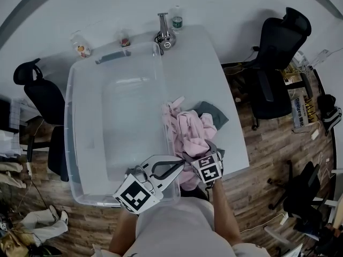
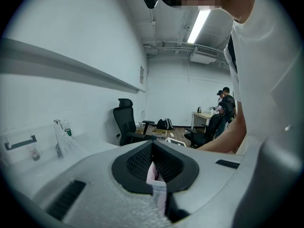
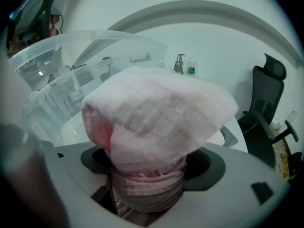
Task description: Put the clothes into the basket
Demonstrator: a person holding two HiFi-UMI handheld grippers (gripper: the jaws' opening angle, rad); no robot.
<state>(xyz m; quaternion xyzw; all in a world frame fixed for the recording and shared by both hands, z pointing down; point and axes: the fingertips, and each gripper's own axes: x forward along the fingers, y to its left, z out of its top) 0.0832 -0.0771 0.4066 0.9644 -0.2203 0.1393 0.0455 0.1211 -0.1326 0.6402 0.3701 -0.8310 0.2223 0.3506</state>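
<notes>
Clamping the left gripper point(image 1: 184, 161) on a thin strip of the pink clothes point(image 1: 188, 128), just outside the basket's point(image 1: 75, 143) near right corner. Showing, in the left gripper view, that gripper's point(image 2: 154, 169) jaws drawn almost together, nipping only a pale sliver of the pink clothes point(image 2: 153, 175) between the pads.

Grasping a thick wad of the same heap with the right gripper point(image 1: 199, 153), just to the right of the basket and close beside the left gripper. Squeezing, in the right gripper view, a bunched roll of the checked pink clothes point(image 3: 147, 189) between jaws standing fairly wide apart around it. Pushing a puffed fold up in front of that camera and hiding part of the basket point(image 3: 57, 65) behind it.

Leaving the rest of the heap lying on the white table point(image 1: 214, 63), outside the basket and pressed against its right wall. Partly covering a grey garment point(image 1: 213, 114) on the side of the heap away from the basket.

Sharing the table with a small bottle point(image 1: 176, 17) and a metal fixture point(image 1: 163, 35), both just beyond the basket's far right corner. Standing on the wood floor well to the right of the basket, a black office chair point(image 1: 278, 63); to the basket's left, near its wall, a second chair point(image 1: 40, 95).
</notes>
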